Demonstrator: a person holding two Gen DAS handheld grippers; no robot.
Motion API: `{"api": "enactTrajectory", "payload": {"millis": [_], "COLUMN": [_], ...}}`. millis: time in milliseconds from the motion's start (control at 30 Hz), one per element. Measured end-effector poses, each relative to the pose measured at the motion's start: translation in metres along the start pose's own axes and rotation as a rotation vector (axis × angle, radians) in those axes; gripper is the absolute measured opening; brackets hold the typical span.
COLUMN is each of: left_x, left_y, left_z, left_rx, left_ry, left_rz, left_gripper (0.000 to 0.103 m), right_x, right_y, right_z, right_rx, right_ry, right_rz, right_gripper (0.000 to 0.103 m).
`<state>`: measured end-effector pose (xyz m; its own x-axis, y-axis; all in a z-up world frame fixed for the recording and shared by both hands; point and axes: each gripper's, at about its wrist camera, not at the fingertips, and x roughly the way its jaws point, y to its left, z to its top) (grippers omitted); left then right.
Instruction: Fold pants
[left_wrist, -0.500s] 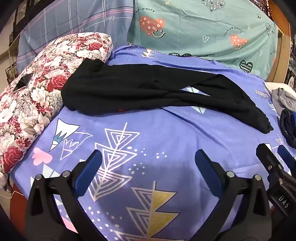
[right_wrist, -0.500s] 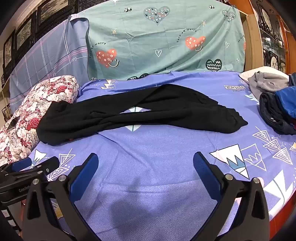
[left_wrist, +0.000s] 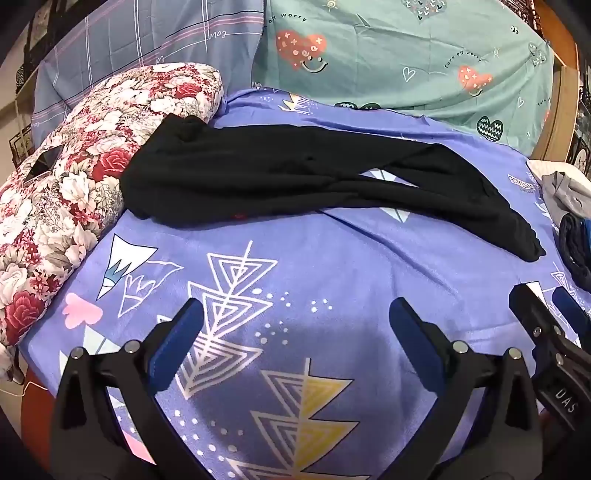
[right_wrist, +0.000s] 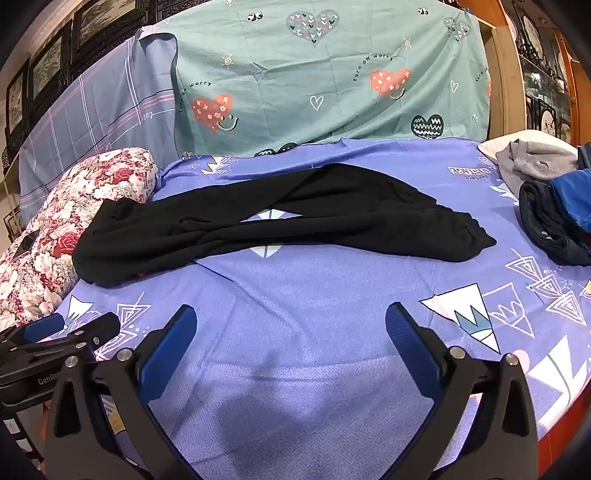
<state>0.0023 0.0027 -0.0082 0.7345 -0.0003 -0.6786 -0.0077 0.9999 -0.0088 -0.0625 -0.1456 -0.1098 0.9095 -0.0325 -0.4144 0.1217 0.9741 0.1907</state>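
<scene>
Floral red-and-white quilt (left_wrist: 62, 206) lies rolled along the left edge of the bed (left_wrist: 332, 280), which has a purple sheet printed with triangles. Black pants (left_wrist: 295, 177) stretch across the middle of the sheet, one end resting against the quilt, the legs crossing and running right. Folded clothes (right_wrist: 554, 218) sit piled at the right edge, apart from the pants. Near the camera, the left hand-held gripper (left_wrist: 295, 325) and the right hand-held gripper (right_wrist: 291, 325) hover over bare sheet, each with jaws spread wide and nothing between them.
</scene>
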Motion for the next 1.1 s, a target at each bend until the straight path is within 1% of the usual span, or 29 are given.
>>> {"api": "enactTrajectory", "payload": {"millis": [533, 1100], "left_x": [-0.003, -0.003], "left_y": [0.0, -0.001], "left_z": [-0.001, -0.001], "left_rx": [-0.007, -0.005], "left_ry": [0.003, 0.006], "left_rz": [-0.002, -0.002], "left_gripper": [0.101, 0.101], "right_x": [0.001, 0.002], "right_y": [0.0, 0.008], "right_z": [0.001, -0.003], "right_rx": [0.003, 0.002], "right_ry": [0.003, 0.01], "right_rz": [0.002, 0.012], "right_gripper": [0.102, 0.102]}}
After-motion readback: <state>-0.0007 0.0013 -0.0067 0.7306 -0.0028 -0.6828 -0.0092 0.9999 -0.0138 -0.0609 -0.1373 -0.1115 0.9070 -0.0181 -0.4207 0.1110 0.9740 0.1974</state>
